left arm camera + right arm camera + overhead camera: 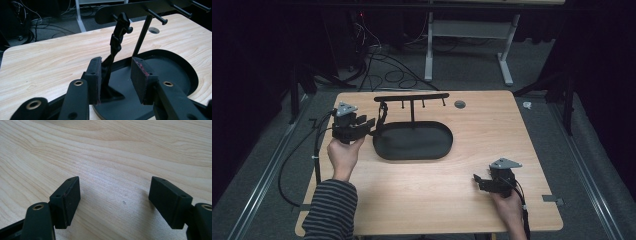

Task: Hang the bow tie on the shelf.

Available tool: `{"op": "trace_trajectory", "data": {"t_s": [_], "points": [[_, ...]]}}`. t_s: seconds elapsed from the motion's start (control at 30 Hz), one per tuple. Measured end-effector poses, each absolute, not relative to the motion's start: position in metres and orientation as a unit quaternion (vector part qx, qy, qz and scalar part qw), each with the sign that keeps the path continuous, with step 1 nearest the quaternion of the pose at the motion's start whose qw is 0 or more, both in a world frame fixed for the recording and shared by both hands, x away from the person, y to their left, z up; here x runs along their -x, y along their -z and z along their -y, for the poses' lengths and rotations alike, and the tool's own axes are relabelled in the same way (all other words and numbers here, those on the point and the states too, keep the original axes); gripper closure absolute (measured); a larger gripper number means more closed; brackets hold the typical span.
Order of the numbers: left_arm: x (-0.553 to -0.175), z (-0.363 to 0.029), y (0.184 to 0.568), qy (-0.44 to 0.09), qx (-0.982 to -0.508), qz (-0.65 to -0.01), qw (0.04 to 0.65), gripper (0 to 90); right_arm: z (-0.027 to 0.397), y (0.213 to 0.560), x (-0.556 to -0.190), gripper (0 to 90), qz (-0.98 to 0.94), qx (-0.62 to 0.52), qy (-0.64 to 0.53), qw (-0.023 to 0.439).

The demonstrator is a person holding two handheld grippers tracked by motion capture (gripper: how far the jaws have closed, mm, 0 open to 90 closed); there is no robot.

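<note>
A black stand has an oval tray base point(432, 145) and a post carrying a crossbar point(412, 97) with several pegs. A black strap point(383, 116) hangs from the leftmost peg down to the tray's left end. My left gripper point(371, 125) is at that end, pointing right. In the left gripper view its jaws stand apart around the strap point(117, 40), which runs close beside the left pad point(96, 77) with a wide gap to the other pad. My right gripper point(477, 181) rests low at the table's front right, jaws wide open over bare wood point(112, 152).
A round cable hole point(459, 104) sits in the wooden table point(492, 135) behind the stand's right end. Cables trail from both grippers off the table's left and front edges. Beyond the far edge are floor cables and a white desk frame point(429, 45).
</note>
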State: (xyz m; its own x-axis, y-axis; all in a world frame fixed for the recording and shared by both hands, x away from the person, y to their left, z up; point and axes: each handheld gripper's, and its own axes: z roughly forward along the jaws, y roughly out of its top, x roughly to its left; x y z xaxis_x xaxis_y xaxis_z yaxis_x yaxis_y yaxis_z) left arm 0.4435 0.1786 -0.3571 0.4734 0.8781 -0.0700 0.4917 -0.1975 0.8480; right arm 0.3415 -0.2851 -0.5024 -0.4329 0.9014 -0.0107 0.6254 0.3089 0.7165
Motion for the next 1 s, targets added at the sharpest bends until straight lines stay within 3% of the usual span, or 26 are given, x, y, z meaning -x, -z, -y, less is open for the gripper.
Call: {"op": "trace_trajectory", "data": {"t_s": [1.0], "points": [[-0.419,-0.193,0.362,-0.225,-0.728,-0.469,0.446,56.6,0.285,0.502,-0.342,26.6,-0.781,-0.489,-0.327,0.211]]}}
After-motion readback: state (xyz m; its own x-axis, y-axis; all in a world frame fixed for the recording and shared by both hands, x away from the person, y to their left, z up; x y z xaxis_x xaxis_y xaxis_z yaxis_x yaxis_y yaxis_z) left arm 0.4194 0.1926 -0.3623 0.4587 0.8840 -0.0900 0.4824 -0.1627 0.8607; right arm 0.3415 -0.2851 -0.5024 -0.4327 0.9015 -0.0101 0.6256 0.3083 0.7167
